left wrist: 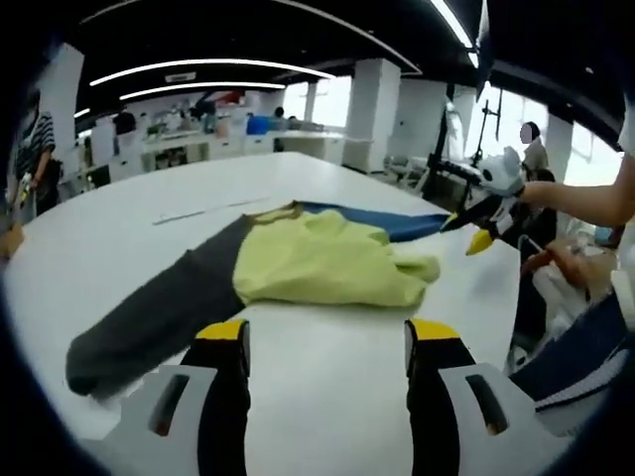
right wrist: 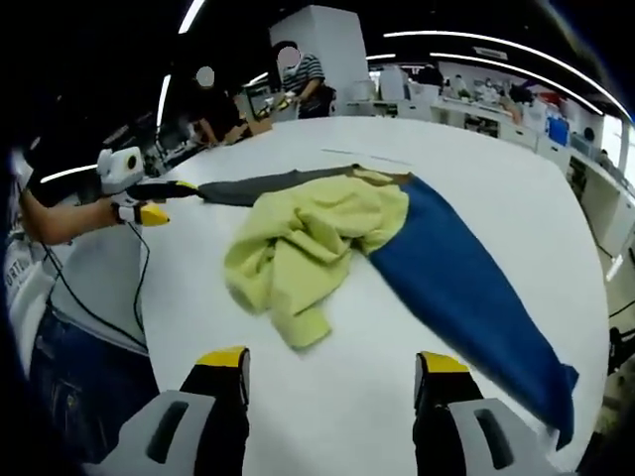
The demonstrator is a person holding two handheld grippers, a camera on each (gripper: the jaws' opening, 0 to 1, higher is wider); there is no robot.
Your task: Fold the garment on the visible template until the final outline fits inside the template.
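A garment lies crumpled on the white table (left wrist: pixel 327 407). Its yellow-green body (left wrist: pixel 322 260) is bunched in the middle, a dark grey sleeve (left wrist: pixel 159 307) runs toward me on the left, and a blue sleeve (left wrist: pixel 397 223) runs off behind it. My left gripper (left wrist: pixel 327 342) is open just short of the body, holding nothing. In the right gripper view the yellow-green body (right wrist: pixel 308 238) sits between the blue sleeve (right wrist: pixel 466 288) and the grey sleeve (right wrist: pixel 258 185). My right gripper (right wrist: pixel 332 369) is open and empty, a short way from the cloth. A thin line (left wrist: pixel 198 211) marks the table beyond the garment.
The right gripper (left wrist: pixel 486 213), held in a person's hand, hovers by the blue sleeve's end. The left gripper (right wrist: pixel 149 203) hovers by the grey sleeve's end, with a cable hanging under the arm. People (right wrist: pixel 298 74) and workbenches (left wrist: pixel 198 144) stand beyond the table's far edge.
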